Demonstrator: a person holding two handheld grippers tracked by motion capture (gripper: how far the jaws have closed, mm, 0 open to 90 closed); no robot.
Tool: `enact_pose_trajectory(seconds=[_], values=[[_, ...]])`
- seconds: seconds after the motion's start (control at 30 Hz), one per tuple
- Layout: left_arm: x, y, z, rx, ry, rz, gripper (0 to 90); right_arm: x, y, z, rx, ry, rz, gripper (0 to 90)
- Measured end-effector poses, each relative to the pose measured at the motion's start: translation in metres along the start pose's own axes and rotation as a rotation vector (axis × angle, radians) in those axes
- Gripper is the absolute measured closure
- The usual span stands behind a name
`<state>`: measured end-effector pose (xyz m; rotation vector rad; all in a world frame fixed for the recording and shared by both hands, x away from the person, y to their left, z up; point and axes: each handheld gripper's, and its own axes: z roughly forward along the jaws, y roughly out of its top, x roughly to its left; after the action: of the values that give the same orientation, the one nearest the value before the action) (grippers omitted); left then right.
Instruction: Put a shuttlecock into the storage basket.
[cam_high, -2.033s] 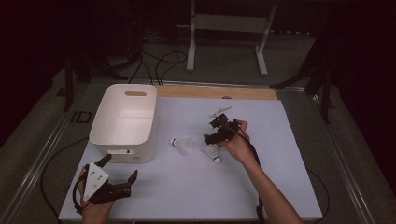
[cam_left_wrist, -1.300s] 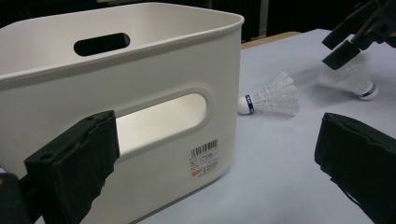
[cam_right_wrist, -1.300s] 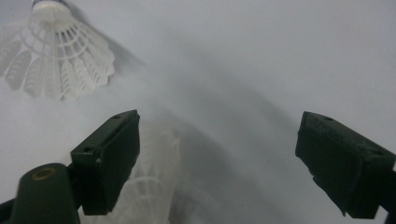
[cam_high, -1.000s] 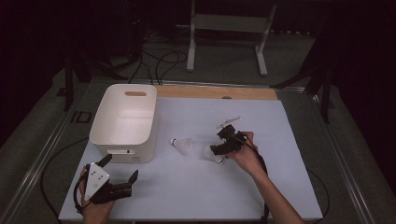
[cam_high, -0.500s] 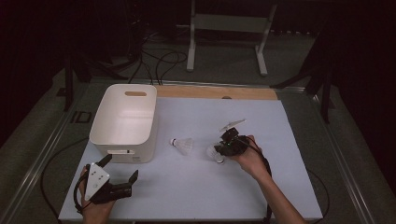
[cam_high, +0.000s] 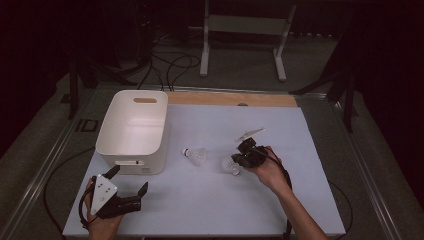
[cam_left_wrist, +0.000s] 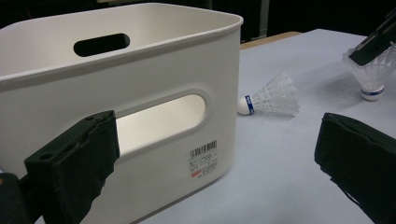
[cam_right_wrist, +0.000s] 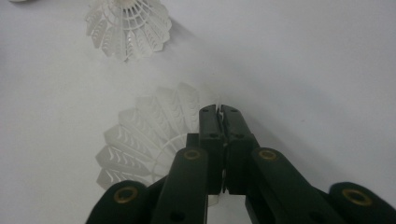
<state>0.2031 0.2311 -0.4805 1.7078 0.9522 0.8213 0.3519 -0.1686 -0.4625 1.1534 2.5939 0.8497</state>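
Right gripper (cam_right_wrist: 219, 114): clamped on skirt rim of upright shuttlecock (cam_high: 230, 165), centre-right of high view.
Left gripper (cam_high: 131, 194): spread wide, holding nothing, lower left.
Technique: lift straight, gently; thin feathers crush.
Destination: probably white bin (cam_high: 131, 150), upper left.
Avoid: lying shuttlecock (cam_high: 196, 154) beside it.

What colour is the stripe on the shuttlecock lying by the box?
Blue, a thin band round the white cork of the shuttlecock, clearest in the left gripper view.

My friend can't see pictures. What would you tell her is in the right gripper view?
The right gripper has its two black jaws pinched shut on the skirt edge of a white shuttlecock that sits on the white table. A second shuttlecock lies farther off, near the top left.
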Motion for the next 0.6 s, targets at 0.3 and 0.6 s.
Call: enact_pose_trajectory(seconds=[0.3, 0.6], values=[[0.000, 0.000, 0.000, 0.001, -0.001, 0.001, 0.4, 0.002, 0.006, -0.007, -0.038, -0.010, -0.015, 89.5], [0.000, 0.000, 0.000, 0.001, -0.002, 0.003, 0.4, 0.004, 0.012, -0.013, -0.073, -0.016, -0.020, 89.5]])
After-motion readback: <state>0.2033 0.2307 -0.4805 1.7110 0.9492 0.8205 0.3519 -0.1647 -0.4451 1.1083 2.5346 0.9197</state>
